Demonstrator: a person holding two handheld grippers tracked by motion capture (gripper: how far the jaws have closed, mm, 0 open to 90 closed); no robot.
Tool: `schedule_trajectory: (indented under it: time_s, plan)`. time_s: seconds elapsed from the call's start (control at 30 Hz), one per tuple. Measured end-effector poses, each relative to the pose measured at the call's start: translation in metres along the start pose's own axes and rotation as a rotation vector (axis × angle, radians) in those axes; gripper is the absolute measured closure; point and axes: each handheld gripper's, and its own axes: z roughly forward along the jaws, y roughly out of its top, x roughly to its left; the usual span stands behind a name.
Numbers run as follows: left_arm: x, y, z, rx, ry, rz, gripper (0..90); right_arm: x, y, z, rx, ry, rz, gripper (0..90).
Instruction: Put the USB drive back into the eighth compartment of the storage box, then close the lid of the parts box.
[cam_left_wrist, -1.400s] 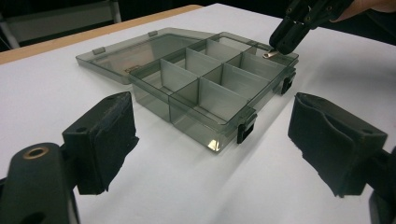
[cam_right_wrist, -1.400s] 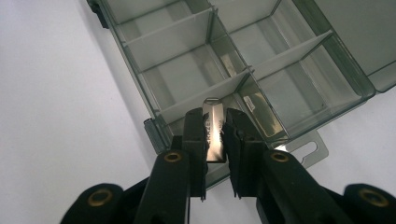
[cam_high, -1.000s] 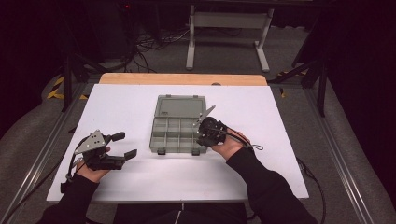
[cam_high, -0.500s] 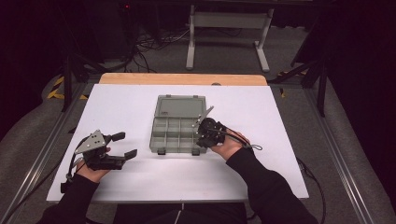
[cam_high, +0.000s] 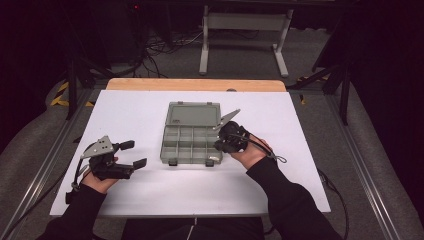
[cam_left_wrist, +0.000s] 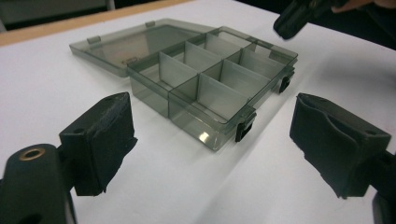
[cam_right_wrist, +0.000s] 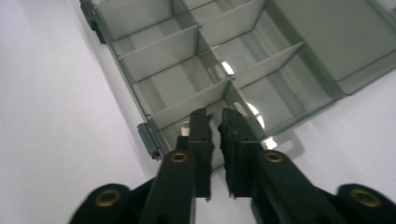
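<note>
Desk (cam_high: 125, 115) first: white, with the grey compartment box (cam_high: 191, 142) lying open in its middle, lid (cam_high: 194, 114) folded flat toward the far edge and the divided tray toward the person. The box's long axis runs left to right across the desk, and its two black latches (cam_high: 173, 162) face the near side. The right hand-held gripper (cam_high: 226, 141) is much the nearer: it sits at the tray's right-hand wall, jaws drawn almost together with only a thin slit between them, tips over the near right corner compartment (cam_right_wrist: 205, 100). Whether they pinch anything there I cannot tell. The left hand-held gripper (cam_high: 131, 154) rests well apart to the left of the box, jaws spread wide and holding nothing, pointing toward the box's left end. Any move on the tray falls, I judge, to the right side
</note>
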Motion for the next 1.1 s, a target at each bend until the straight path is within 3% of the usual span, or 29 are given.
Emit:
schedule_trajectory:
  time_s: [0.23,0.37,0.47,0.6,0.67,0.73,0.77,1.1]
  plan:
    - [0.007,0.015,0.004,0.088,0.01,0.001,26.5,-0.015,-0.006,-0.017,-0.041,-0.046,0.035,90.0]
    - [0.013,0.02,0.01,0.112,0.008,-0.022,33.9,-0.023,-0.008,-0.018,-0.05,-0.055,0.045,90.0]
    - [0.02,0.023,0.012,0.124,-0.002,-0.053,39.0,-0.03,-0.008,-0.018,-0.05,-0.051,0.054,90.0]
    - [0.026,0.029,0.016,0.159,0.02,-0.059,47.6,-0.036,-0.007,-0.018,-0.058,-0.043,0.058,90.0]
    - [0.028,0.033,0.018,0.173,0.029,-0.061,57.4,-0.042,-0.008,-0.016,-0.063,-0.045,0.05,90.0]
    - [0.03,0.039,0.022,0.201,0.046,-0.049,65.2,-0.044,-0.008,-0.015,-0.061,-0.048,0.052,90.0]
    - [0.032,0.045,0.026,0.228,0.075,-0.028,68.8,-0.048,-0.008,-0.013,-0.055,-0.045,0.058,90.0]
    - [0.042,0.071,0.048,0.318,0.133,0.026,87.0,-0.063,-0.001,-0.009,-0.049,-0.056,0.032,90.0]
